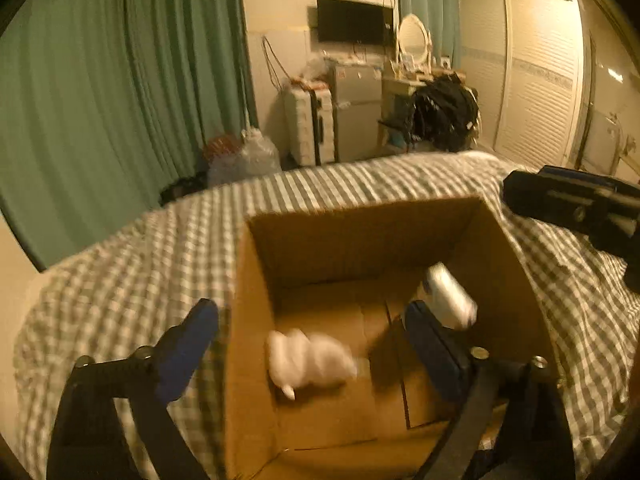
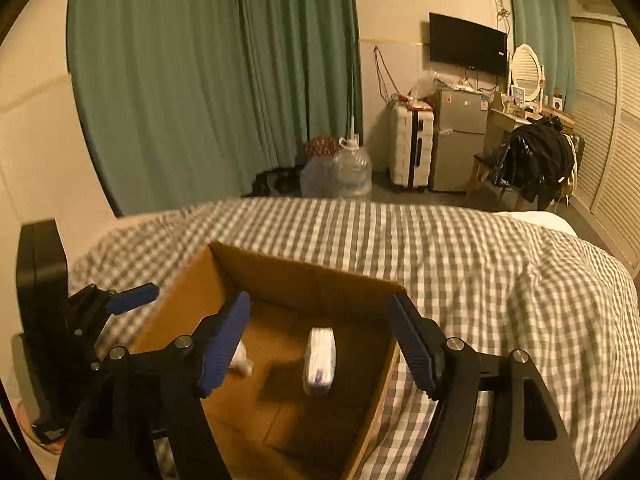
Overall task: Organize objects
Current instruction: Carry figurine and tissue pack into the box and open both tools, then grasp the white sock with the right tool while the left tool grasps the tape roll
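An open cardboard box (image 1: 256, 280) stands on a bed with a checked cover; it also shows in the right wrist view (image 2: 184, 304). Inside it a white soft object (image 1: 308, 360) lies blurred on the floor, and a white cylindrical pack (image 1: 450, 296) shows near the right wall, also seen mid-box in the right wrist view (image 2: 319, 360). My left gripper (image 1: 316, 344) is open and empty above the box's near-left part. My right gripper (image 2: 320, 344) is open and empty above the box. The right gripper body (image 1: 572, 208) shows at the right edge of the left view.
The checked bed cover (image 2: 460, 260) spreads around the box. Beyond the bed stand green curtains (image 2: 200, 80), a water jug (image 2: 352, 172), a white suitcase (image 2: 412, 148), a small fridge (image 2: 460, 140), a chair with dark clothes (image 2: 536, 160) and louvred wardrobe doors (image 2: 612, 140).
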`<state>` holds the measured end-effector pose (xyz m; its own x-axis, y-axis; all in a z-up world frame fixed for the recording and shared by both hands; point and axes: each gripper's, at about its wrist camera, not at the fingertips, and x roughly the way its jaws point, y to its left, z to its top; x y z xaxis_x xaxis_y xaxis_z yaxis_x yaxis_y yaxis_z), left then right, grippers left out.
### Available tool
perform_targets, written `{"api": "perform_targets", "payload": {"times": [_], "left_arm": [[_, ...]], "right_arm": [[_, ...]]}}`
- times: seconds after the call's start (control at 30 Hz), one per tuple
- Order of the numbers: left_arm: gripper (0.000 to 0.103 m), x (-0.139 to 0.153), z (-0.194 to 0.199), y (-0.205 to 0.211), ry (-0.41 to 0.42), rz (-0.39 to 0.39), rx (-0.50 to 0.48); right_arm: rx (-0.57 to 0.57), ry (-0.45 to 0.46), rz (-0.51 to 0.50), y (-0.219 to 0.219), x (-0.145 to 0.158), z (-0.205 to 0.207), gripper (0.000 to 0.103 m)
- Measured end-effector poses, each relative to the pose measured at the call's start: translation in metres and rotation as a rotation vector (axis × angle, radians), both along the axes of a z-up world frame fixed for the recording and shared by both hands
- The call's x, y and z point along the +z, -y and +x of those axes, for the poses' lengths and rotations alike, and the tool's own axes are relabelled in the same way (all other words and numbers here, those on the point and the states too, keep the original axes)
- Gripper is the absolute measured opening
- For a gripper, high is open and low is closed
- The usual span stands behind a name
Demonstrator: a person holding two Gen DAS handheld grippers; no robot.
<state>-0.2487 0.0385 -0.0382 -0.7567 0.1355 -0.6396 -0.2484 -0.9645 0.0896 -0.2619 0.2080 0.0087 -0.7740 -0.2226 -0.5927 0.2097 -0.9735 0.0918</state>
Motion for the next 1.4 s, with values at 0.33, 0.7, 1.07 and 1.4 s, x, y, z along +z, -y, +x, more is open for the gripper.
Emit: {"api": "perform_targets", "payload": {"times": [0.33,0.7,1.07,1.4], "left_arm": [[0.103,0.052,0.063,0.033,-0.054,0.016,0.041],[0.103,0.012,0.139,0.053,0.010,0.031,0.117],[0.103,-0.061,0.161,0.037,0.169,0.028,0.068],[0.103,-0.078,0.173,0.020,0.225,0.027,-0.055]], "right_arm": [[-0.003,-0.107,0.021,-0.006,0.071,0.077,0.091],[0.030,-0.036,0.148,0.024,0.025,0.149,0.095],[0.022,0.247,0.211,0.022,-0.096,0.165,0.095],[0.045,0.328,0.157,0.017,-0.120,0.160,0.062]]}}
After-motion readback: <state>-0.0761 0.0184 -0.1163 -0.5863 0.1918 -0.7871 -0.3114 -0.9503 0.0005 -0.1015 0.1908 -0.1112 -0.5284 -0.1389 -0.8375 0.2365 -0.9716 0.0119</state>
